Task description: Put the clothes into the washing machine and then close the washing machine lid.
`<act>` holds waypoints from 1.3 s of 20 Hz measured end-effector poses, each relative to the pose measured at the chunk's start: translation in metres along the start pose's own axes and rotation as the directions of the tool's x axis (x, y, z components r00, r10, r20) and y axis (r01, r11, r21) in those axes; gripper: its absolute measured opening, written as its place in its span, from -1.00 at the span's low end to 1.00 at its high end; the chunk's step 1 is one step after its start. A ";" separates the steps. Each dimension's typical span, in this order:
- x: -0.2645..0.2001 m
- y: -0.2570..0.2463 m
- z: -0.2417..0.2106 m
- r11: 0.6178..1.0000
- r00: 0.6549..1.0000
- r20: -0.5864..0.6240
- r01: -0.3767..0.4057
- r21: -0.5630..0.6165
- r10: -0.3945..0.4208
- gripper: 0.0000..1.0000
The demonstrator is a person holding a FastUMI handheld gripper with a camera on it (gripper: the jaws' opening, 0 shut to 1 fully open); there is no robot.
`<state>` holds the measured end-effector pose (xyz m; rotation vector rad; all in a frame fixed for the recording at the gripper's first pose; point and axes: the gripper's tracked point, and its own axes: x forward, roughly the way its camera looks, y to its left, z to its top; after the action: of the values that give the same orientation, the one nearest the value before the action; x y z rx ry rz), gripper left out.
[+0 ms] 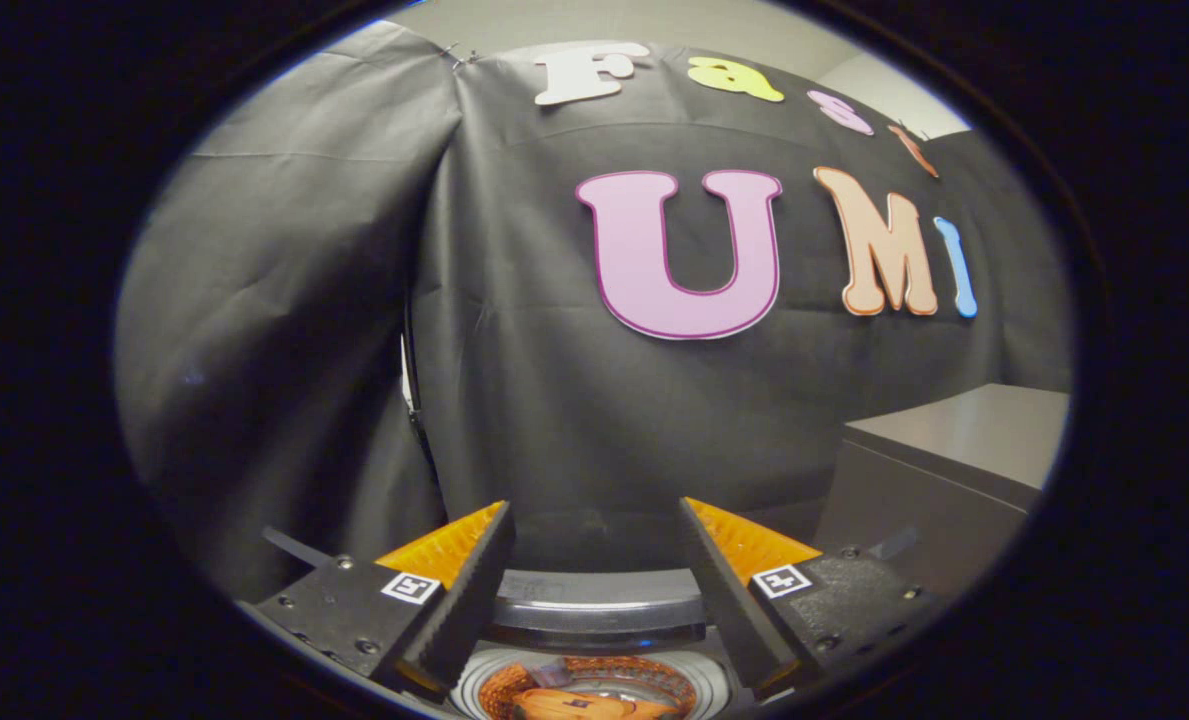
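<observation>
Gripper (594,540) open over washer drum (594,690) — grey cabinet (939,480) beside.

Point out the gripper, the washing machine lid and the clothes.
gripper (594,580): gripper view, gap between open fingers.
washing machine lid (594,600): gripper view, raised curved edge.
clothes (584,700): gripper view, orange fabric inside drum.

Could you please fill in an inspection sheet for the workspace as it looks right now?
Surface: nothing seen.
Job's things: washing machine sits below the fingers, its lid raised; orange clothes lie inside the drum.
Clutter: nothing seen.
Grippers: gripper open, fingers spread apart with nothing between them, held above the drum opening.
Cables: a dark cable hangs along the seam of the black cloth wall.
Surroundings: a grey cabinet stands beyond the fingers, beside the washing machine.
</observation>
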<state>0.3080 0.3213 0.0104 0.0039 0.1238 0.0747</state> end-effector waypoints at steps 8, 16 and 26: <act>-0.037 0.009 -0.085 0.999 0.997 -0.072 -0.036 0.012 0.036 0.96; -0.056 -0.004 -0.128 0.999 0.990 -0.136 -0.024 0.022 0.026 0.97; -0.107 -0.017 -0.130 0.999 0.984 -0.177 -0.027 0.030 0.032 0.97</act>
<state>0.1876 0.2967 -0.1055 0.0270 0.3031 0.1032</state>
